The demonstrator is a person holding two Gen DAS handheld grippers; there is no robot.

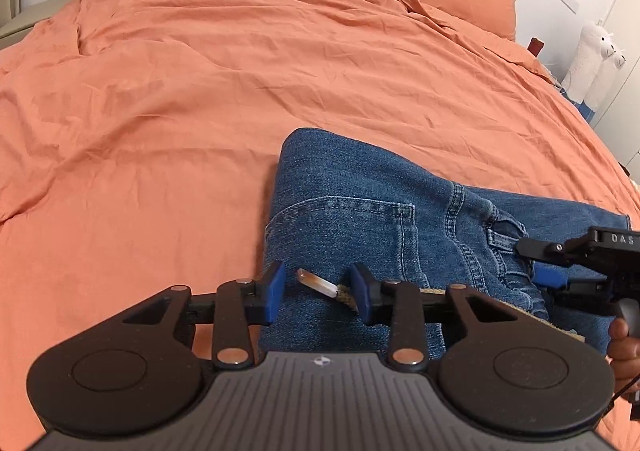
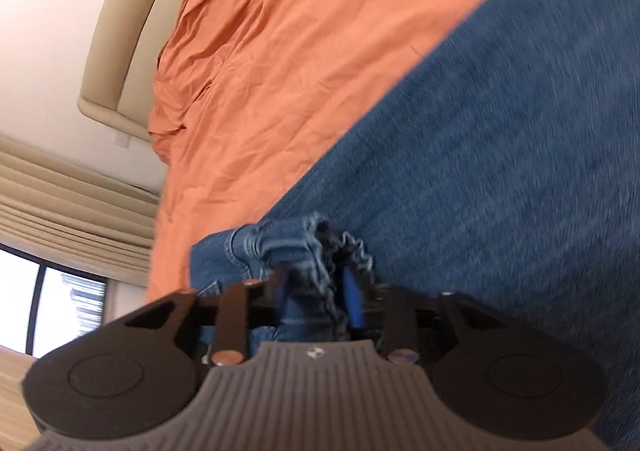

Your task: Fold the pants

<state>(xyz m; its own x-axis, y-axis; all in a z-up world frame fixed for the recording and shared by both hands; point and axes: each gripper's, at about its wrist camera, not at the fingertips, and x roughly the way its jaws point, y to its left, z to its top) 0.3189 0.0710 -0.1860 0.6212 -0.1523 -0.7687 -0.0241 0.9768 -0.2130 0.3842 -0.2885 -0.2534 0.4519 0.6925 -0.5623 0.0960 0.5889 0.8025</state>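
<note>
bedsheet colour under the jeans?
Plain orange bedsheet, wrinkled, no pattern on it. Clearest in the left wrist view, beside the blue jeans.

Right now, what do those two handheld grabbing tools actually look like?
Each gripper is matte black plastic: the left gripper and right gripper have two round discs, a grey ribbed centre plate with a small emblem, silver rivets on black linkage bars, and blue pads on the fingers. The right one carries white lettering reading "DAS". A bare hand grips it.

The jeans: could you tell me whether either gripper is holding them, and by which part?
The right gripper clamps a bunched seam edge of the jeans; the left gripper is open.
</note>
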